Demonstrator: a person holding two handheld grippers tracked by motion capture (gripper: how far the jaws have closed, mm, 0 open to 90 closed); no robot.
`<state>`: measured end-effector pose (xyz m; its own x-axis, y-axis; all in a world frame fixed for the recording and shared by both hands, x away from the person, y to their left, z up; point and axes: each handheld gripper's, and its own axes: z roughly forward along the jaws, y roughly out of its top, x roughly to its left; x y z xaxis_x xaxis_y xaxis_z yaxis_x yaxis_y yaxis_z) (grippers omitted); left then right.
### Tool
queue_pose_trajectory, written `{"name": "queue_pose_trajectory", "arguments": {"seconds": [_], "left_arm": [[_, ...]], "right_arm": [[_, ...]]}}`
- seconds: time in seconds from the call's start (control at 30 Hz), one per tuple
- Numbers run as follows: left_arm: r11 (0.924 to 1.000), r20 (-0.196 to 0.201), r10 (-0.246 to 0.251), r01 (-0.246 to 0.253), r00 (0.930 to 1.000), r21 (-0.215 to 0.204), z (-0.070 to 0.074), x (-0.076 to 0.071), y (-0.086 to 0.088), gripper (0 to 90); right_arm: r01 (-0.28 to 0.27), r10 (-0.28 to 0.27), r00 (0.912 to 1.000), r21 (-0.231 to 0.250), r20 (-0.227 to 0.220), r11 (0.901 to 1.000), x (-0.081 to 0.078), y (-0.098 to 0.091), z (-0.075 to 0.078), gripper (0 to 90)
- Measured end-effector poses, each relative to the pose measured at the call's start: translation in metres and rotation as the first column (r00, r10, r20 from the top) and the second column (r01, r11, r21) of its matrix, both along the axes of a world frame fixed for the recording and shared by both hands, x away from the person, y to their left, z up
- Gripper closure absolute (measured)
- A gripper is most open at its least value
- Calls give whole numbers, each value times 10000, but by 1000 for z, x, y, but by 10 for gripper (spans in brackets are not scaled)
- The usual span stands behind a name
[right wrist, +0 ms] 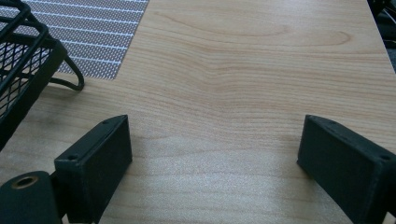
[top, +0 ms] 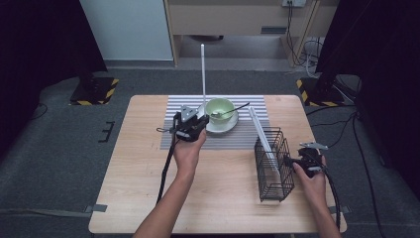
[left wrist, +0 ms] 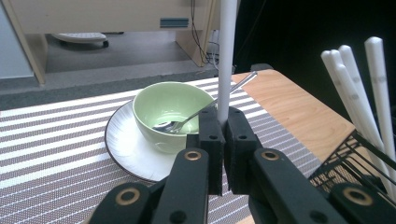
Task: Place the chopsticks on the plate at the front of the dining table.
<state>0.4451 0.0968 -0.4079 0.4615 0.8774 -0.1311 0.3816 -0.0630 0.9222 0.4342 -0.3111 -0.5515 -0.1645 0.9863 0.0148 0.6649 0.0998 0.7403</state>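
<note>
Two hand-held grippers, left (left wrist: 223, 122) clamping upright white stick (left wrist: 227, 56), right (right wrist: 212, 163) agape over table (right wrist: 243, 84).

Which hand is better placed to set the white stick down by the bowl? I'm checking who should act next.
Left. Its tongs are shut on the upright white stick, right beside the green bowl. The right tongs stand open over bare table, past the black wire basket.

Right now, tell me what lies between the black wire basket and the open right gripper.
Bare wooden tabletop, seen in the right gripper view.
</note>
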Motion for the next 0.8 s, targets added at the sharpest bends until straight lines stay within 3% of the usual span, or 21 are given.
{"name": "queue_pose_trajectory", "arguments": {"seconds": [0.47,0.8], "left_arm": [[9983,-103,579,-579,9983,-21,-8,11,1,866],[9949,-371,985,-992,9944,-173,-23,26,2,866]], "right_arm": [[251,-251,9997,-26,-30,9997,1,3,0,84],[257,-258,9996,-54,-118,9997,1,5,0,50]]}}
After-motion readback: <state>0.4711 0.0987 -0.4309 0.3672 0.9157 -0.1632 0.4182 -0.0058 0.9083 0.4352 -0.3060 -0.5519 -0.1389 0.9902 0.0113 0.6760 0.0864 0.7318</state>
